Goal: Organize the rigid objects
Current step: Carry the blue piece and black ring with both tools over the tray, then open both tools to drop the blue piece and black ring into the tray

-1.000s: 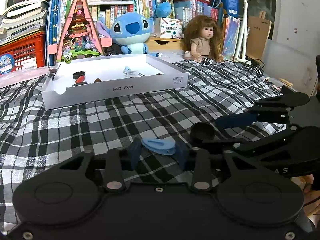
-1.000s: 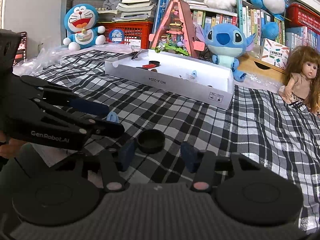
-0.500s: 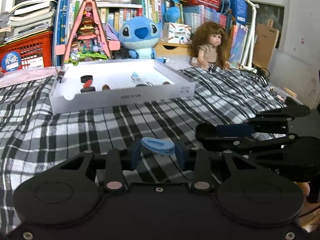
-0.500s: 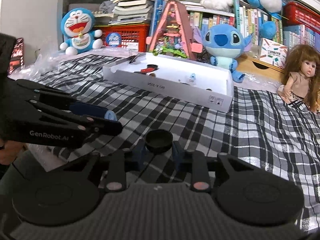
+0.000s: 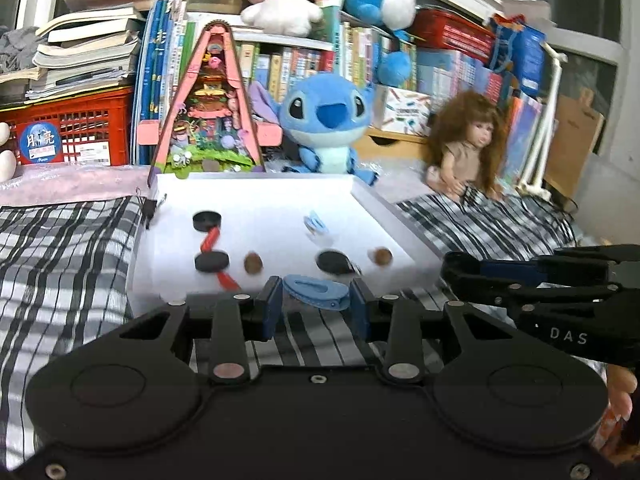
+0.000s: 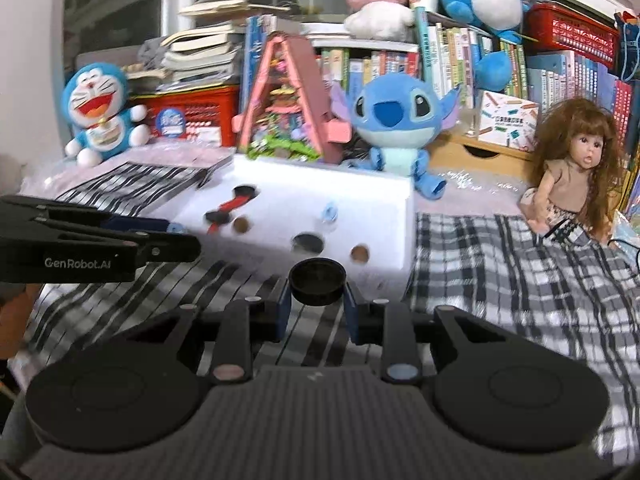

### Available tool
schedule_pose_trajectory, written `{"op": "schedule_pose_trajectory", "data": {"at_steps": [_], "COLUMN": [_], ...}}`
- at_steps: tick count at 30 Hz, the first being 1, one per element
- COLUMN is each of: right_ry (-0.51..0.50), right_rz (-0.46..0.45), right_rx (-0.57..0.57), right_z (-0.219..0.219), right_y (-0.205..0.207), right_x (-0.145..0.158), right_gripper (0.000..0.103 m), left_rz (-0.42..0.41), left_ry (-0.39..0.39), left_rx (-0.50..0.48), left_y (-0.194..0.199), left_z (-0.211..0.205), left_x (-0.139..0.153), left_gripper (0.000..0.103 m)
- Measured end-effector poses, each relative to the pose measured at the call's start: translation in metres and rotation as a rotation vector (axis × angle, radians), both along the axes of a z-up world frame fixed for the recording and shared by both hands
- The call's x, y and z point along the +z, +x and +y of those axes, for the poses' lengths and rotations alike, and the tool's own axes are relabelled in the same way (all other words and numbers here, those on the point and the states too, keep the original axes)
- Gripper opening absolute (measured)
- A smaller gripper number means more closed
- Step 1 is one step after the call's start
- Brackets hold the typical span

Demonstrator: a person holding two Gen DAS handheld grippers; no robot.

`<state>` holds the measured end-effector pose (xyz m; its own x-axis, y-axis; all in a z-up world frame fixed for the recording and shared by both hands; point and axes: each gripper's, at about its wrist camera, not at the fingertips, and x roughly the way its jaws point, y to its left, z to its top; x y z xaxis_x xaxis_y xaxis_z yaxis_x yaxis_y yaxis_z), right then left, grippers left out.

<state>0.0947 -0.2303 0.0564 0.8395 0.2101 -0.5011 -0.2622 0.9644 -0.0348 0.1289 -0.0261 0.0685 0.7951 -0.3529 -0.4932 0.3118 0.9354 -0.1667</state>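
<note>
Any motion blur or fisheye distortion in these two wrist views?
Left wrist view: white tray and its contents smeared by motion; blue clip sharp. Right wrist view: checked cloth near the tray streaked, black cap crisp. Both views bend at the edges.

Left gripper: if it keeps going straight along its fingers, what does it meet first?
Likely the white tray: its near wall sits just beyond the left gripper, which is shut on the blue clip. Depth is unclear; it may clear the wall and reach the tray floor.

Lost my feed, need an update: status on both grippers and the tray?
Left gripper shut on blue clip. Right gripper shut on black cap. White tray just ahead, nothing in the way.
</note>
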Motion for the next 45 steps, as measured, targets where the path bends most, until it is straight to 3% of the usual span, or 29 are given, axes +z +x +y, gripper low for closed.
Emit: {"op": "schedule_pose_trajectory", "data": {"at_steps": [5, 11, 17, 24, 45], "right_ry": [0.023, 0.077, 0.110, 0.145, 0.137], "right_rz": [0.026, 0.138, 0.239, 0.330, 0.354], "right_rx": [-0.030, -0.071, -0.127, -0.186, -0.210], "right_z": [-0.006, -0.012, -0.014, -0.011, -0.001], "right_y": [0.033, 0.087, 0.133, 0.163, 0.181], "right_x": [0.016, 0.025, 0.020, -0.004, -0.025], "right_gripper": [0.034, 0.034, 0.034, 0.034, 0.034], "left_rz": [0.052, 0.194, 0.244, 0.262, 0.245], "left_ry": [-0.027, -0.127, -0.108, -0.058, 0.009], "left_rx": [0.042, 0.093, 0.146, 0.172, 0.193], "left_y": [0.042, 0.101, 0.139, 0.157, 0.160], "left_z": [0.001, 0.011, 0.009, -0.001, -0.011], "left_x": [0.011, 0.008, -0.004, -0.020, -0.043], "left_gripper": [0.034, 0.034, 0.034, 0.034, 0.035]}}
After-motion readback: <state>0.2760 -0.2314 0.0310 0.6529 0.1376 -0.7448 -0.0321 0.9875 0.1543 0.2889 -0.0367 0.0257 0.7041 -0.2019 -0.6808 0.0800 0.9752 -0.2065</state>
